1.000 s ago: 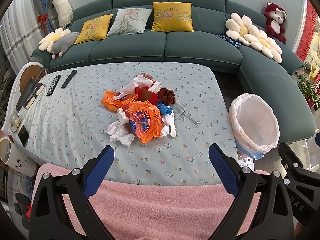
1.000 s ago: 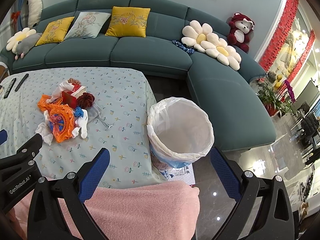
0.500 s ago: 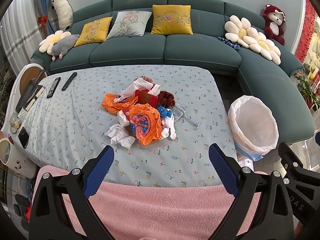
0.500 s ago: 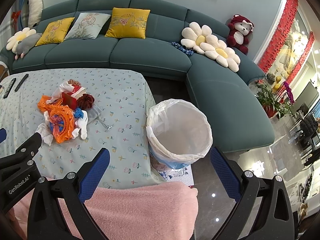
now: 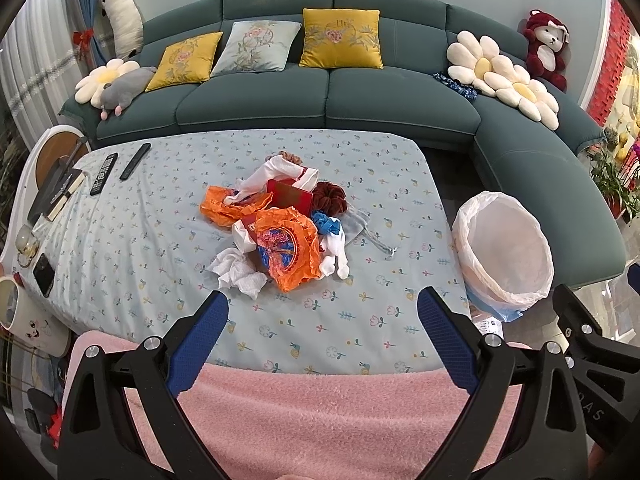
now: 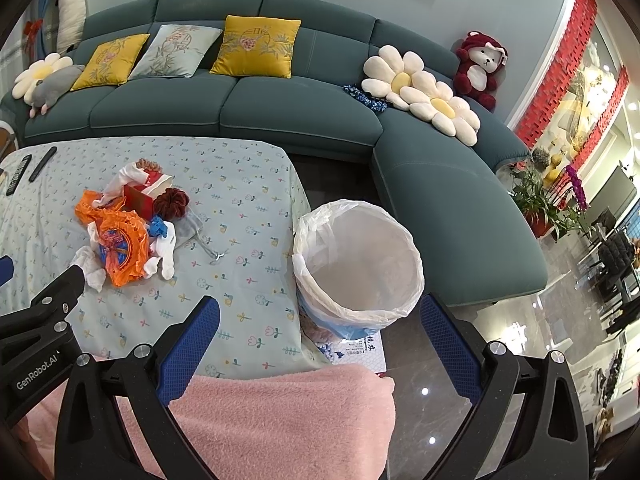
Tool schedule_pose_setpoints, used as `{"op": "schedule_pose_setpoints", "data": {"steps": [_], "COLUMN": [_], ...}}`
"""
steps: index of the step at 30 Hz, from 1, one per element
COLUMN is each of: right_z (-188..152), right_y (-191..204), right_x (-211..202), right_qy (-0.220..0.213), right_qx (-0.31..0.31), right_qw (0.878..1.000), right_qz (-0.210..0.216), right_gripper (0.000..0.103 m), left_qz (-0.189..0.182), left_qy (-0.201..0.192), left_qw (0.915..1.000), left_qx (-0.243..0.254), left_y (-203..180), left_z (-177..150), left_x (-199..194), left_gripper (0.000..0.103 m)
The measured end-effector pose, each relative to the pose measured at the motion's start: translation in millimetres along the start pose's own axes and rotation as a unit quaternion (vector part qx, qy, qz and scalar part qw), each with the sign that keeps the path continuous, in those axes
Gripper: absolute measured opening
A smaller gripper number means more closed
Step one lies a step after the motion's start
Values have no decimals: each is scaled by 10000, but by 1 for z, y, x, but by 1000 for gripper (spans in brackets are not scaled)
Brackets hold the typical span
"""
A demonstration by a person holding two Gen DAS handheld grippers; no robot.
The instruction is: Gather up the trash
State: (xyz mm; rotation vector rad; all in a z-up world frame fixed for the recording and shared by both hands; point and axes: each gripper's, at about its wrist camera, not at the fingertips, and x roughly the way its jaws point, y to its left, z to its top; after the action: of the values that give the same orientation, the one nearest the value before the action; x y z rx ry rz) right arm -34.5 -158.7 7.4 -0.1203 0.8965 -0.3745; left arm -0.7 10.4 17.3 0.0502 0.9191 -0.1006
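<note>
A pile of trash (image 5: 280,224) lies mid-table on the flowered cloth: orange plastic bags (image 5: 290,250), crumpled white tissue (image 5: 238,272), a red box (image 5: 290,198), a dark red scrunchie (image 5: 329,197) and white socks. It also shows in the right wrist view (image 6: 124,232). A white-lined trash bin (image 5: 506,256) stands on the floor right of the table, also in the right wrist view (image 6: 358,264). My left gripper (image 5: 322,322) is open and empty, short of the pile. My right gripper (image 6: 320,326) is open and empty, near the bin's front.
A pink blanket (image 5: 320,420) covers the table's near edge. Two remotes (image 5: 120,166), books, a phone (image 5: 43,274) and a mug (image 5: 24,320) lie at the table's left side. A teal sofa (image 5: 320,92) with cushions runs behind and to the right.
Both views have shifted slightly: the pile and bin sit a little lower in frame than before. Both grippers stay open and empty.
</note>
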Motion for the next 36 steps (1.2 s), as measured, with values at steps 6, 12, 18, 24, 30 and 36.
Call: {"op": "schedule_pose_setpoints", "data": {"steps": [6,12,18,24,30,36], "right_z": [3,4,3,2,3,9], "right_y": [0,2,14,26,45,68], "right_x": [-1,-2,-2,2,16,37], "right_qy": [-1,-12,-54,-193,-251,-228], "right_qx": [-18,-31,21,108,168,244], "right_qw": [10000,10000,10000,9997,9994,9988], "right_qz": [-28,-58,-13,119,142,351], "right_gripper": [96,96,96,96,96,96], "left_qz": [-23,59,-15,53,122,134], "left_qy": [40,-72,-26,-183,-104,267], "left_qw": [10000,10000,10000,9997,9997,9989], "left_qx": [-62,21,-69,-125,-202,-373], "left_y": [6,8,16,35,67,102], "left_z": [-2,-4,-3,-2,-2,-8], "left_x": [2,2,6,17,40,80], "left_gripper": [91,92,92,92,92,92]}}
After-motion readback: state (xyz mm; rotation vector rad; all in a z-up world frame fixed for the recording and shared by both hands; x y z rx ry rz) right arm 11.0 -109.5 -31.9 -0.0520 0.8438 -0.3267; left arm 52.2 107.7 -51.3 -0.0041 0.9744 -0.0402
